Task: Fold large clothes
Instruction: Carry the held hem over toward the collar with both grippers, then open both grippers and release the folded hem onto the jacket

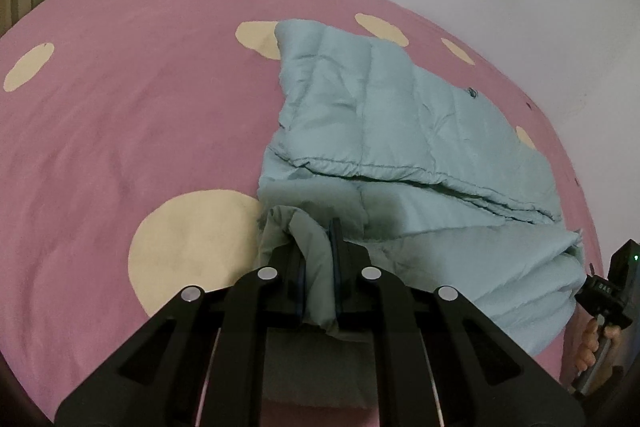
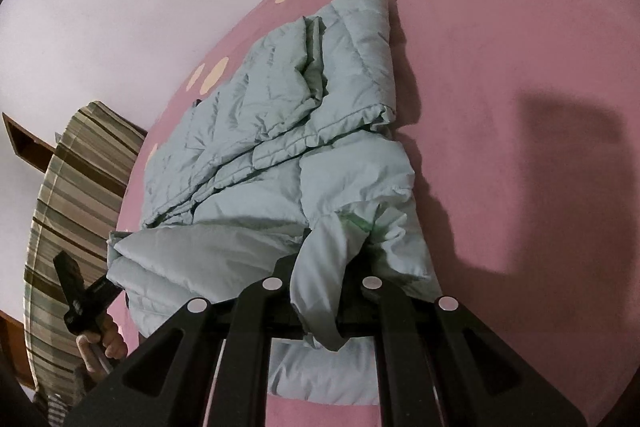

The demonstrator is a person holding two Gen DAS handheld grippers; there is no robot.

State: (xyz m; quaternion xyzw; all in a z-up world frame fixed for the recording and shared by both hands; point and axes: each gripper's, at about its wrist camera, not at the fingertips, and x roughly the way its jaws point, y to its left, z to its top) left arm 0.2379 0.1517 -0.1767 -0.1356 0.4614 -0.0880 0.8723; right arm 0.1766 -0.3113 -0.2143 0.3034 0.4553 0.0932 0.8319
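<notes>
Left wrist view: left gripper clenched on near corner of the teal quilted jacket; rest runs away to 12–1 o'clock over the pink bed cover. Right gripper likewise pinches its near corner, jacket stretching to 11–12. Both equally near; fold prob. goes fwd.

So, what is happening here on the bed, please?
A person is folding a light blue padded jacket on a pink bed cover with cream dots. The left gripper and the right gripper are each shut on a near edge of the jacket. The jacket is already partly folded over itself, and its far part lies flat on the bed cover.
</notes>
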